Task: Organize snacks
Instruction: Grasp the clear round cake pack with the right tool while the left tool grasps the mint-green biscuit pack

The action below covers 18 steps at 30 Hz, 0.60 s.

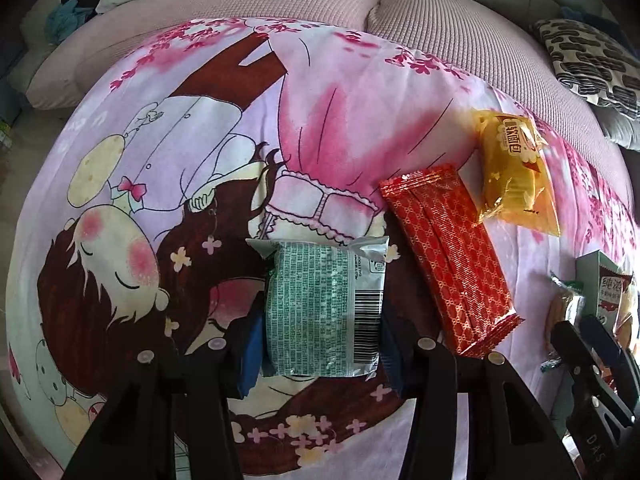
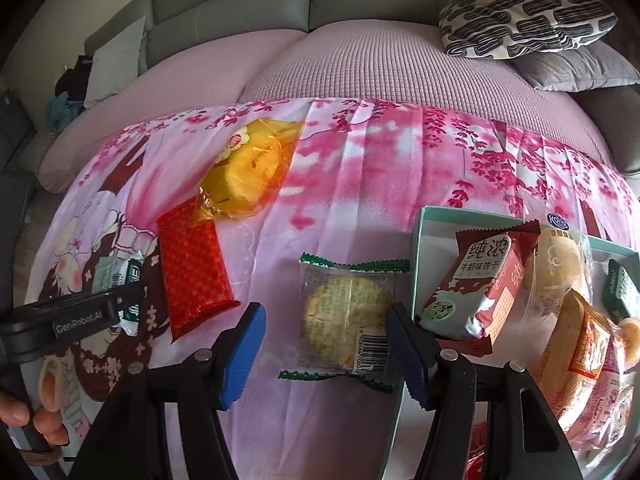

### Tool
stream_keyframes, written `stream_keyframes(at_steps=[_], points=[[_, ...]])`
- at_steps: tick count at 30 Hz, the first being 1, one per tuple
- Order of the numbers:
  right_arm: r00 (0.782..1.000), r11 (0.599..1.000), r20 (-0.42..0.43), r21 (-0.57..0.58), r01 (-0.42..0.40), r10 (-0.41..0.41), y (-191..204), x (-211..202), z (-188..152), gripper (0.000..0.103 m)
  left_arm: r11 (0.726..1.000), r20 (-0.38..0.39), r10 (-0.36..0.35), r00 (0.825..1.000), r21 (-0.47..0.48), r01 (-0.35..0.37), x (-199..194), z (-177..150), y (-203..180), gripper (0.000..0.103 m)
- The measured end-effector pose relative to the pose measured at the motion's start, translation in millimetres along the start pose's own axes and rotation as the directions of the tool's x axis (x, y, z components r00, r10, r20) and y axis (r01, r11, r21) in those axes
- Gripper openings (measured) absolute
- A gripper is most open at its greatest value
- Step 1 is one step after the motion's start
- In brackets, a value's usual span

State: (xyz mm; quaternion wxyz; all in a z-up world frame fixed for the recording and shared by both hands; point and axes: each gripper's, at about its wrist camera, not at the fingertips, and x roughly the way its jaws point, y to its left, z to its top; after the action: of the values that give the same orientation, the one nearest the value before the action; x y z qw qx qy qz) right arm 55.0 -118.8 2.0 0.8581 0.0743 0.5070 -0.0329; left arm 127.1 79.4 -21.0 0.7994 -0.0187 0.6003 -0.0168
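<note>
Two wrist views of snack sorting on a printed cloth [image 1: 340, 120] spread over a pink sofa seat. My left gripper [image 1: 320, 340] has its blue pads against the two long sides of a green-printed snack packet [image 1: 324, 308], which lies between the fingers with its barcode side up; I judge the gripper closed on it, though I cannot tell whether the packet is lifted clear of the cloth. My right gripper [image 2: 326, 344] stands open, its fingers straddling a clear-wrapped round biscuit [image 2: 344, 320] that lies flat on the cloth; the right pad is touching or nearly touching the wrapper by the barcode, the left pad is apart from it. Just right of that biscuit sits the teal box [image 2: 424, 216], already holding several packets, including a brown milk-biscuit packet [image 2: 480, 280] leaning over its near wall. A red foil packet [image 1: 448, 260] and a yellow cake packet [image 1: 512, 172] lie on the cloth between the two grippers. In my judgement all these are light; the film wrappers are slippery and crinkle, and the round biscuit looks brittle, so it calls for a gentle hold across its width, pads on the biscuit's edges rather than on the loose crimped ends.
</note>
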Motion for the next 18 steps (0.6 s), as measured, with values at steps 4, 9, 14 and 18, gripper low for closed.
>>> stream_keyframes(at_steps=[4, 9, 14, 18], points=[[0.999, 0.999, 0.004, -0.024, 0.041, -0.041, 4.8, 1.7, 0.0, 0.065, 1.0, -0.004, -0.017, 1.0, -0.01, 0.017, 0.2, -0.1, -1.5, 0.051], [0.994, 0.993, 0.017, -0.051, 0.109, -0.108, 11.6, 9.4, 3.2, 0.065, 0.999, -0.007, -0.034, 0.999, -0.018, 0.034, 0.4, 1.8, 5.0, 0.051], [0.988, 0.986, 0.022, -0.07, 0.151, -0.15, 13.2, 18.5, 14.0, 0.065, 0.999, -0.008, -0.043, 0.999, -0.024, 0.043, 1.6, 3.3, 9.4, 0.051], [0.984, 0.979, 0.025, -0.098, 0.179, -0.177, 14.6, 27.4, 24.4, 0.065, 0.999, -0.008, -0.041, 0.999, -0.025, 0.04, 1.6, 3.2, 8.4, 0.051]])
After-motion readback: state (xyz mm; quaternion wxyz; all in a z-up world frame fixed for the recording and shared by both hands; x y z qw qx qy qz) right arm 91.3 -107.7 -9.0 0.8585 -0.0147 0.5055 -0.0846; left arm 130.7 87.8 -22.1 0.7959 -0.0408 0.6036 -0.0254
